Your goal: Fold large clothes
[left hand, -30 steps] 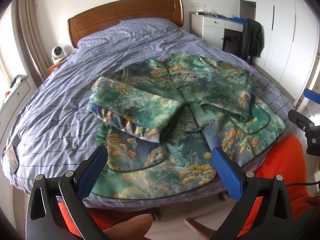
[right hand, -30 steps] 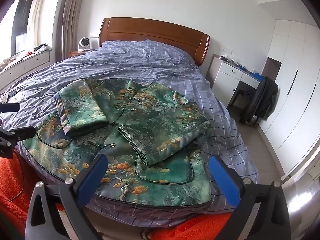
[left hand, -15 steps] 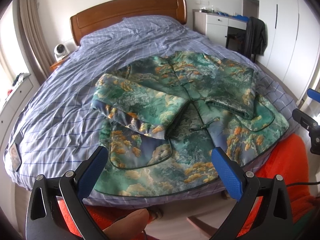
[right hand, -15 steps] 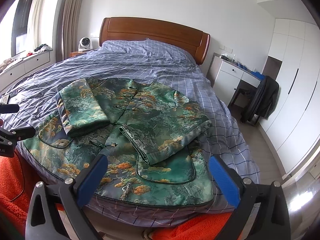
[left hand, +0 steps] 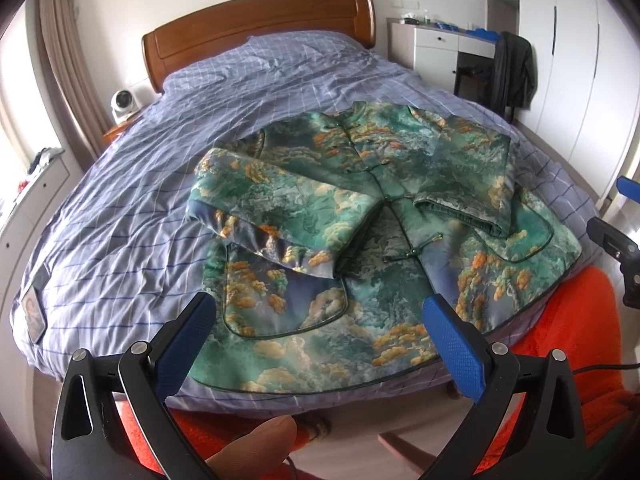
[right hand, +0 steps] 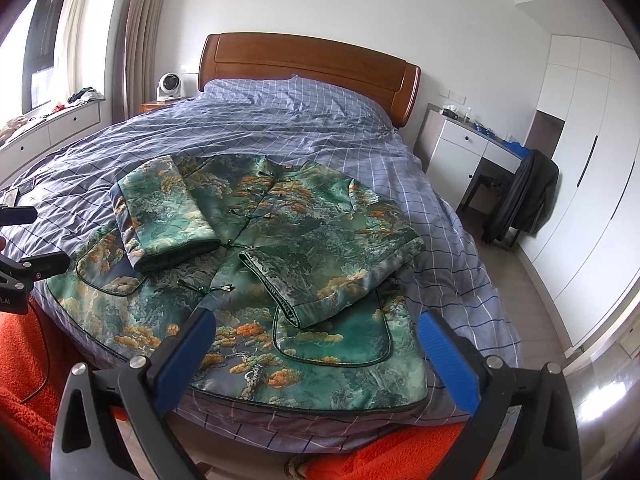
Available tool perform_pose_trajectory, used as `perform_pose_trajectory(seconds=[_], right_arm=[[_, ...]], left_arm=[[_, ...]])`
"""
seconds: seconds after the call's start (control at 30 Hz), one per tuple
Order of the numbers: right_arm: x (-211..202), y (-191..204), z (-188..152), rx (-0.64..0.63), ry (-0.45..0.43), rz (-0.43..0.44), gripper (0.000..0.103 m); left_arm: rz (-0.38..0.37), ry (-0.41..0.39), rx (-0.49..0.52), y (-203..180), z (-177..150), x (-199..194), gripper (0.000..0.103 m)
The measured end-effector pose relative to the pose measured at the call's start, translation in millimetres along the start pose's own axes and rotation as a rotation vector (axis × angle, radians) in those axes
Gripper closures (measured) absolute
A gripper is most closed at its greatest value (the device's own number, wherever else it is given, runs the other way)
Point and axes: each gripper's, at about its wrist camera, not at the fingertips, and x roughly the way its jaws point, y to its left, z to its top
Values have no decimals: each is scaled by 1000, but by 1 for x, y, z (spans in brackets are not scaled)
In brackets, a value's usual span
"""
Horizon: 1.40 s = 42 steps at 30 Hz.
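Note:
A green patterned jacket (left hand: 384, 264) with orange cloud motifs lies flat on the bed, front up, its hem at the near edge. Both sleeves are folded in across the chest. It also shows in the right wrist view (right hand: 288, 264). My left gripper (left hand: 320, 320) is open and empty, held above the hem on the jacket's left side. My right gripper (right hand: 316, 332) is open and empty, above the hem on the jacket's right side. Neither touches the cloth.
The bed (left hand: 132, 184) has a purple checked cover and a wooden headboard (right hand: 312, 68). An orange garment (left hand: 572, 364) is close below the grippers. A white desk (right hand: 468, 152) and a chair with a dark coat (right hand: 524, 196) stand to the right, wardrobes behind.
Both grippers have drawn back and risen slightly, so the jacket sits a little farther off. The jacket has not moved. Both grippers stay open.

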Motion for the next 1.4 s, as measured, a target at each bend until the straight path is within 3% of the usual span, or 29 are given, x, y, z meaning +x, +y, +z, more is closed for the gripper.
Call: perform_pose_trajectory(seconds=[1.4], right_arm=[[5, 2, -1, 5, 13, 3, 0]], left_arm=[[34, -21, 7, 2, 5, 0, 0]])
